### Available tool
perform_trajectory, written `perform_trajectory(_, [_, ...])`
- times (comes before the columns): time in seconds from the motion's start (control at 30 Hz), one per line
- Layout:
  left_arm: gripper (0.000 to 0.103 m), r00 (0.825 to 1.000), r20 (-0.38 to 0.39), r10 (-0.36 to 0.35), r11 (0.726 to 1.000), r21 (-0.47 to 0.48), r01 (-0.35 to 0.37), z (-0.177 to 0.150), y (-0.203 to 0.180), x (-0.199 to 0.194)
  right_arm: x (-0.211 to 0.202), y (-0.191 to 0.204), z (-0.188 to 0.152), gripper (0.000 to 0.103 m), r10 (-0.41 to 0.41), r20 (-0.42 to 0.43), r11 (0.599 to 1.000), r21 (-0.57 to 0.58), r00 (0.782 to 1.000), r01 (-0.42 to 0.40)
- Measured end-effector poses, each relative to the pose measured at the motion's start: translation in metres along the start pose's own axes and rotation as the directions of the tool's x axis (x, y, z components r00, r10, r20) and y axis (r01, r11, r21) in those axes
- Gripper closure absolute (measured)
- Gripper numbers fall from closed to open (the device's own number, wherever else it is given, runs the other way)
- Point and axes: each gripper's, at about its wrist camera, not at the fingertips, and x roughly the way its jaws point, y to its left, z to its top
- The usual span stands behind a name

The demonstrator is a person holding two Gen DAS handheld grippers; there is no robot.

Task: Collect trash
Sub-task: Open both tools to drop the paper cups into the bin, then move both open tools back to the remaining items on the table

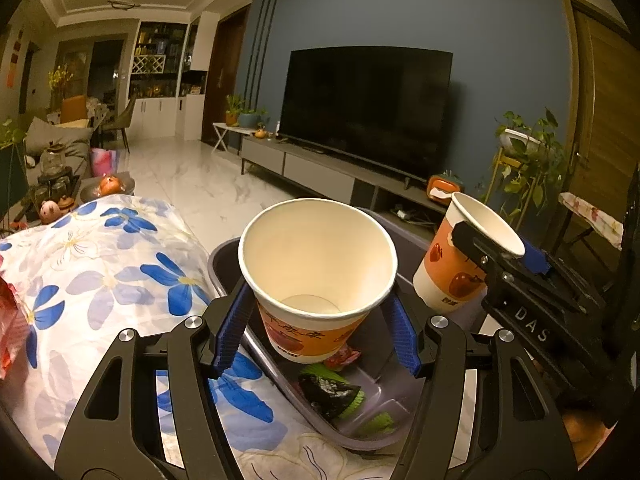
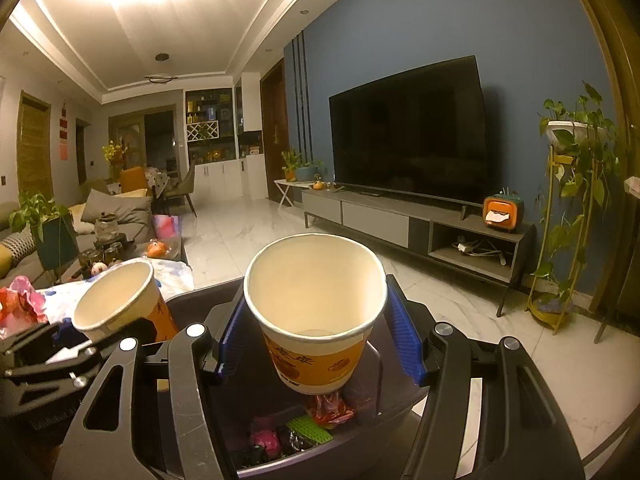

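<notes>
Two paper cups hang over the dark bin [image 1: 224, 256]: the left gripper [image 1: 320, 320] has its jaws pinching one cup [image 1: 316, 264], the right gripper [image 2: 320, 332] pinching the other cup [image 2: 316, 308]. Wrappers [image 1: 332, 392] lie inside the bin, beside a flowered cloth [image 1: 112, 264].

The two paper cups, one in the left gripper [image 1: 316, 320] and one in the right gripper [image 2: 318, 340], have matt cream insides and printed orange sleeves; the gripper pads [image 1: 230, 330] are ribbed blue plastic on matt black plastic arms with shiny metal pins; the bin [image 1: 372, 396] is smooth grey plastic holding crinkly glossy wrappers [image 2: 330, 410]; the floral cloth [image 1: 100, 272] looks soft and matt; the floor [image 2: 540, 364] is polished marble.
</notes>
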Motion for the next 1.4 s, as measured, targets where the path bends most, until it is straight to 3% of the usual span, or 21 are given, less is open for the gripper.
perform_trajectory(0.37, [0.039,0.999,-0.039,-0.03,0.999,-0.011,0.03,-0.009,-0.002,0.011,0.007,0.0,0.0,0.04,0.002,-0.005,1.0,0.02,1.0,-0.002])
perform_trajectory(0.53, [0.024,0.999,-0.031,-0.017,1.0,-0.02,0.016,-0.014,0.005,0.007,0.01,0.002,0.001,0.038,0.0,0.005,1.0,0.018,1.0,0.0])
perform_trajectory(0.73, [0.018,1.0,-0.005,-0.004,0.997,-0.077,0.003,-0.014,0.021,-0.01,0.011,0.001,0.004,0.031,-0.001,0.017,1.0,0.03,1.0,0.0])
perform_trajectory(1.1, [0.016,0.985,0.047,0.164,0.982,-0.106,-0.158,-0.024,0.058,-0.078,-0.035,0.016,0.014,0.026,0.039,0.108,0.999,0.011,0.993,-0.04])
perform_trajectory(1.4, [0.016,0.945,0.066,0.321,0.942,-0.129,-0.311,-0.036,0.086,-0.138,-0.067,0.053,-0.001,0.026,0.101,0.077,0.995,-0.014,0.992,-0.101])
